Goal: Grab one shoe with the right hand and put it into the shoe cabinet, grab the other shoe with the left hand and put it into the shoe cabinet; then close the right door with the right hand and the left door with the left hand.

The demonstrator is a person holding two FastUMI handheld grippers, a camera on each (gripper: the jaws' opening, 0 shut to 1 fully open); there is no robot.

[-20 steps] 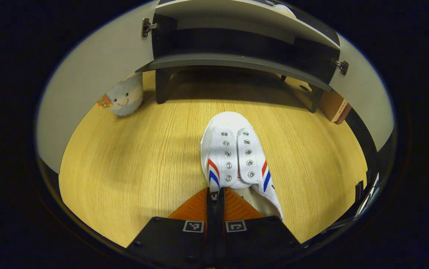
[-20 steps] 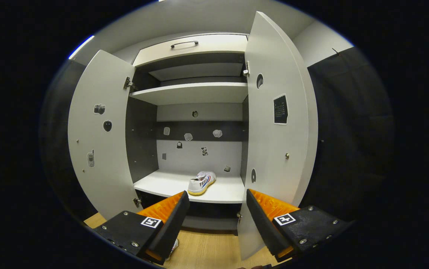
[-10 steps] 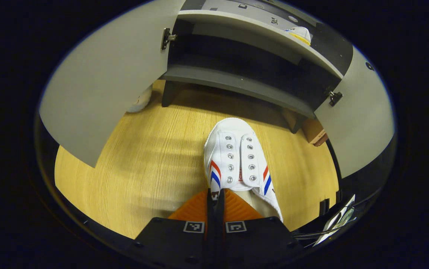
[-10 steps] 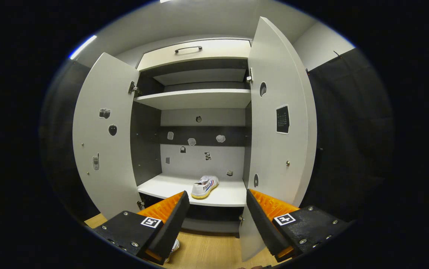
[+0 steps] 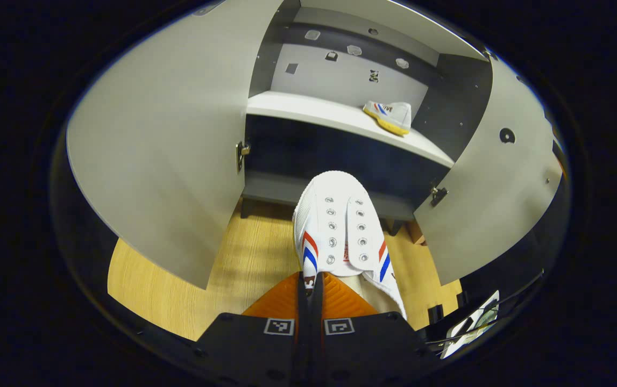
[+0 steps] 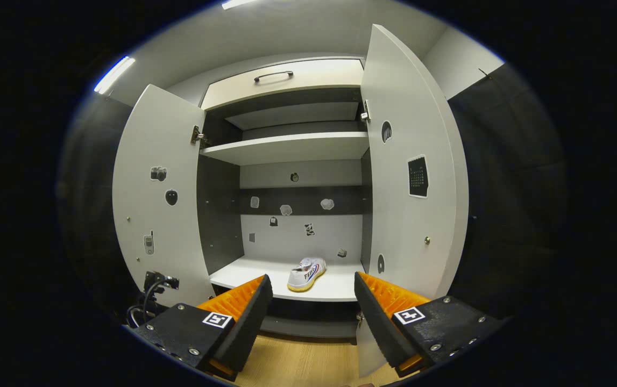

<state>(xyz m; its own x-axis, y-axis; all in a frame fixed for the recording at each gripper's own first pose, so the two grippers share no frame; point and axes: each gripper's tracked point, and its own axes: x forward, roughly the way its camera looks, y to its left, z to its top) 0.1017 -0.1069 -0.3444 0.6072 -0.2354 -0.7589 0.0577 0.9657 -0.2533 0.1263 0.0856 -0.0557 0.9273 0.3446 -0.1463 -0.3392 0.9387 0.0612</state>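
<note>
Lifted clear of the wooden floor (image 5: 243, 269) since a second ago, the second shoe (image 5: 340, 226) now hangs in front of the shoe cabinet (image 6: 286, 150), toe toward the dark gap under the white shelf (image 5: 308, 110). The left tongs (image 5: 309, 282) are clenched on its heel edge, both fingers pressing the collar. The right tongs (image 6: 311, 306) hang released, holding nothing, facing the open cabinet. The first shoe (image 5: 389, 115) already sits on that shelf, toward its right end (sole down, near the wall). To do this well, I reckon the carried shoe needs raising until its sole clears the shelf lip, then sliding in level on the bare left part, well apart from its mate. Both the left door (image 5: 168, 140) and right door (image 5: 494, 188) stand wide open.
</note>
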